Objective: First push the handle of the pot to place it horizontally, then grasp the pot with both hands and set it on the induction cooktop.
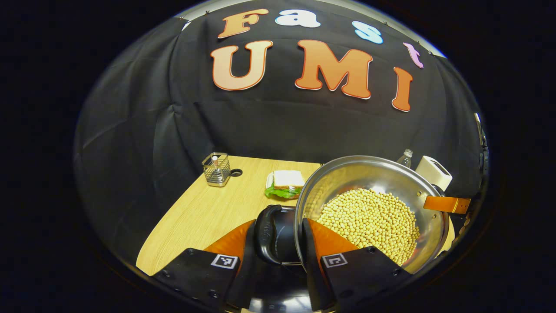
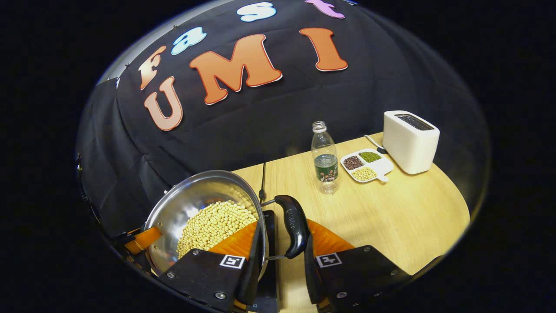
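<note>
Steel and loaded with loose soybeans, the pot [image 1: 369, 208] hung tilted above the tabletop [image 2: 391, 208], each black side handle [image 2: 293, 226] sitting between a gripper's fingers. Left gripper [image 1: 278, 261] and right gripper [image 2: 282, 261] stood narrow around the handles; whether they pressed, I cannot tell. It looked heavy, rigid and slippery, best held level by both handles.

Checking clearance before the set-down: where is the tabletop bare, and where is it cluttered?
Bare wood lies between the wire holder and sandwich, and in front of the bottle, bean tray and toaster. Those three crowd the far edge.
</note>
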The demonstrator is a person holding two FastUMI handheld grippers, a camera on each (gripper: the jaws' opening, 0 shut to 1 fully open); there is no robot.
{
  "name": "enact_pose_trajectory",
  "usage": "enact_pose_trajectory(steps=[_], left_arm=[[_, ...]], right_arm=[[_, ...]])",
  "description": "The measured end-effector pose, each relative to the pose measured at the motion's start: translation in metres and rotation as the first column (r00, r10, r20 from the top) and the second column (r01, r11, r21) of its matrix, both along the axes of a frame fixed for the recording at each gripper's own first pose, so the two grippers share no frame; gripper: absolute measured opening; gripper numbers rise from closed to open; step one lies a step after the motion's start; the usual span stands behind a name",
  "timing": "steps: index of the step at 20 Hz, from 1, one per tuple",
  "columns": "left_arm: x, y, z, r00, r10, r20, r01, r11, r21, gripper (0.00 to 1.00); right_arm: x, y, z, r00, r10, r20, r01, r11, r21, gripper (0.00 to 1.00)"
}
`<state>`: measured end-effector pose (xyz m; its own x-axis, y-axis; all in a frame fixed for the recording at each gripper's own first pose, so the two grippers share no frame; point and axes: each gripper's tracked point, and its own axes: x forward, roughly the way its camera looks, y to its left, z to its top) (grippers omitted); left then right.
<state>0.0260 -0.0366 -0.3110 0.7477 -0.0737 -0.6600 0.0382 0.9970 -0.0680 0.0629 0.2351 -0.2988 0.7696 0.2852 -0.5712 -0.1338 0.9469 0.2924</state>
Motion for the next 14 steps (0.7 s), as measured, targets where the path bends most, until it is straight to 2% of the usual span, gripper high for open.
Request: enact_pose_trajectory(steps=[2, 5, 8, 10, 11, 14], left_arm=[[-0.003, 0.012, -0.01, 1.0, 0.008, -0.015, -0.008, 1.0, -0.001, 0.59], [-0.006, 0.025, -0.026, 0.999, 0.019, -0.044, -0.02, 1.0, -0.007, 0.53], [-0.007, 0.037, -0.044, 0.997, 0.023, -0.078, -0.024, 1.0, -0.006, 0.57], [-0.006, 0.039, -0.05, 0.996, 0.017, -0.082, -0.016, 1.0, 0.005, 0.54], [-0.006, 0.039, -0.052, 0.996, 0.012, -0.083, -0.011, 1.0, 0.013, 0.6], [-0.009, 0.049, -0.069, 0.995, 0.014, -0.104, -0.013, 1.0, 0.01, 0.59]], right_arm=[[-0.002, 0.012, -0.008, 1.0, 0.01, -0.012, -0.01, 1.0, -0.004, 0.45], [-0.003, 0.026, -0.024, 0.999, 0.019, -0.035, -0.02, 1.0, -0.013, 0.46], [-0.007, 0.035, -0.041, 0.997, 0.031, -0.067, -0.032, 0.999, -0.022, 0.46], [-0.008, 0.042, -0.05, 0.997, 0.034, -0.076, -0.036, 0.999, -0.021, 0.46], [-0.009, 0.044, -0.055, 0.996, 0.034, -0.082, -0.036, 0.999, -0.021, 0.46], [-0.012, 0.049, -0.068, 0.994, 0.035, -0.104, -0.038, 0.999, -0.025, 0.46]])
